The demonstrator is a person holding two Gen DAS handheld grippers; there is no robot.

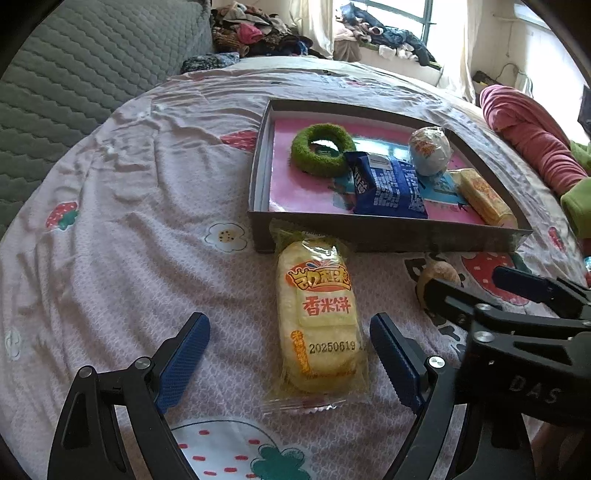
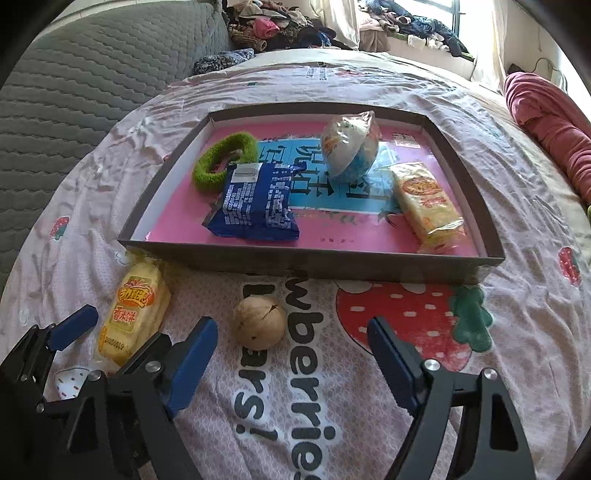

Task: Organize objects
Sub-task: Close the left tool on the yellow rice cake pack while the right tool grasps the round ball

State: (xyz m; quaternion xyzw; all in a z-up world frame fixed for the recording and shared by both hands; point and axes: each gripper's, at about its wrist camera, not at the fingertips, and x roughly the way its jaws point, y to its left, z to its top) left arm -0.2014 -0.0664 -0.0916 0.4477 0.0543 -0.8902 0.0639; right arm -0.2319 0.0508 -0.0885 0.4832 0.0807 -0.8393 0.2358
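A yellow rice cracker pack (image 1: 320, 314) lies on the bedsheet just in front of the shallow box (image 1: 388, 230). My left gripper (image 1: 290, 354) is open with its fingers either side of the pack, not touching it. A brown walnut (image 2: 259, 322) lies on the sheet in front of the box (image 2: 295, 264). My right gripper (image 2: 291, 354) is open just before the walnut. The box holds a green fuzzy ring (image 2: 221, 162), a blue snack pack (image 2: 255, 201), a round wrapped snack (image 2: 349, 147) and a second yellow cracker pack (image 2: 428, 205).
The strawberry-print sheet (image 1: 129, 221) covers the bed. A grey quilted headboard (image 1: 74, 74) is at the left. A red blanket (image 1: 528, 136) lies at the right. Piled clothes (image 1: 258, 33) sit by the window behind.
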